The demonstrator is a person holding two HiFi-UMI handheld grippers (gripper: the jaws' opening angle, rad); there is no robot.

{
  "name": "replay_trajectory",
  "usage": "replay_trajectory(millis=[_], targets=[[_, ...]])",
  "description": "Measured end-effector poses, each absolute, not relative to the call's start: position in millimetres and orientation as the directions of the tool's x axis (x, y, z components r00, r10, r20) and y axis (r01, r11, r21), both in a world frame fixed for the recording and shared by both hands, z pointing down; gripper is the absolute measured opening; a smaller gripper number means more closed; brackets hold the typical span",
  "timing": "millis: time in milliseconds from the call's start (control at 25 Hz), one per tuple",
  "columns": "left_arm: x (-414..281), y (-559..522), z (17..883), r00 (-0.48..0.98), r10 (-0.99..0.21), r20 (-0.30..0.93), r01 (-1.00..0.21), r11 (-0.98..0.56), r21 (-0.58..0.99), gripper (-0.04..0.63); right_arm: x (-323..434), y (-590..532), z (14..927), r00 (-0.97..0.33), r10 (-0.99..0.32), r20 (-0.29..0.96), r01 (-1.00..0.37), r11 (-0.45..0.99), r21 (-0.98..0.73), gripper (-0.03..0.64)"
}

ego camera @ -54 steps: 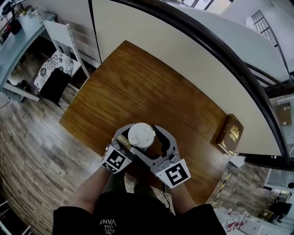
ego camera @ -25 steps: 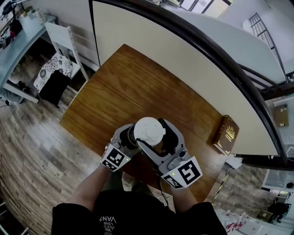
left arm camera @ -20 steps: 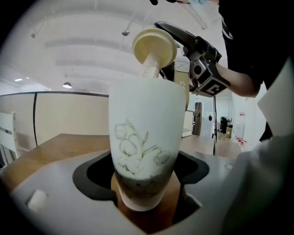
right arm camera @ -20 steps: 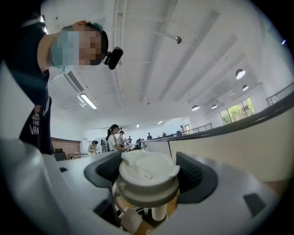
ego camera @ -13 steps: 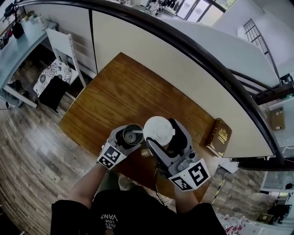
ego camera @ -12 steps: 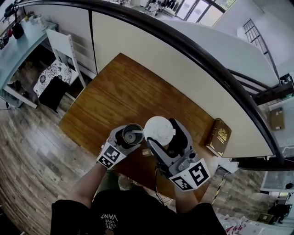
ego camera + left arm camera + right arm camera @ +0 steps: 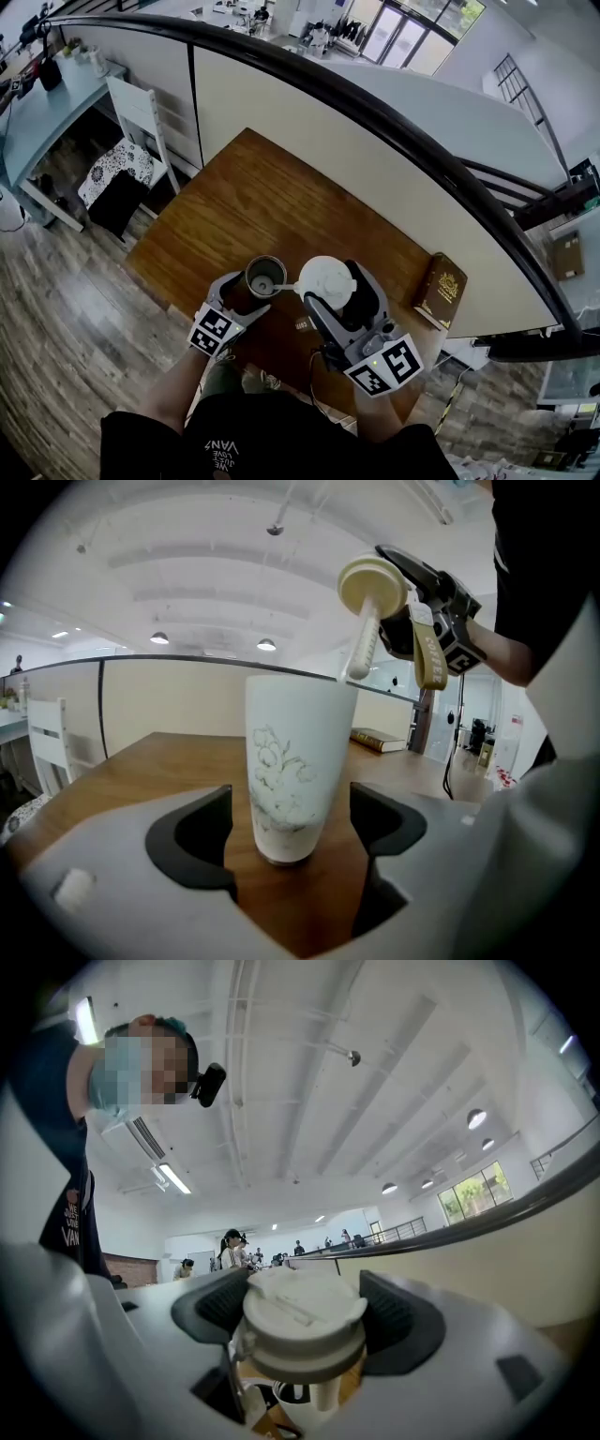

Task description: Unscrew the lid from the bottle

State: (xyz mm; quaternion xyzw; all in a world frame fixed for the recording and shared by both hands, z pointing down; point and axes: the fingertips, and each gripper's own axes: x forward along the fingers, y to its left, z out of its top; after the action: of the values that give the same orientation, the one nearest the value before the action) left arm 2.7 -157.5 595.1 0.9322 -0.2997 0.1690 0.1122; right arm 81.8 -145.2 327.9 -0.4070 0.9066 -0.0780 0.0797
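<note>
1. The left gripper [image 7: 291, 827] has the bottle [image 7: 298, 761] between its jaws and, it seems, clasps it; the bottle stands upright on the table [image 7: 122, 771].
2. The right gripper [image 7: 305, 1309] is clenched on the lid [image 7: 302, 1337], which is off the bottle, above and right of the left gripper.
3. The lid's straw [image 7: 361, 653] reaches down to the bottle's rim.

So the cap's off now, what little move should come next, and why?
Probably lift the lid a little higher, straight up. The right gripper holds it clear of the bottle, but its straw seems to reach the bottle's mouth. Sideways travel might catch the rim while the left gripper steadies the bottle.
</note>
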Motion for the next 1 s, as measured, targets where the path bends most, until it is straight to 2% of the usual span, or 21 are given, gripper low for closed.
replay_trajectory(millis=[240, 760, 1000], targets=[[-30, -139, 568, 0.693, -0.621, 0.366, -0.692, -0.716, 0.094, 0.379, 88, -132, 337, -0.669, -0.739, -0.082, -0.706, 0.665, -0.242, 0.339], [-46, -89, 475, 0.609, -0.766, 0.207, -0.787, -0.616, 0.039, 0.372, 87, -98, 338, -0.721, -0.687, -0.086, -0.648, 0.714, -0.266, 0.339], [-46, -71, 441, 0.571, -0.808, 0.143, -0.817, -0.577, 0.0, 0.235, 91, -82, 338, -0.74, -0.665, -0.095, -0.626, 0.734, -0.265, 0.339]])
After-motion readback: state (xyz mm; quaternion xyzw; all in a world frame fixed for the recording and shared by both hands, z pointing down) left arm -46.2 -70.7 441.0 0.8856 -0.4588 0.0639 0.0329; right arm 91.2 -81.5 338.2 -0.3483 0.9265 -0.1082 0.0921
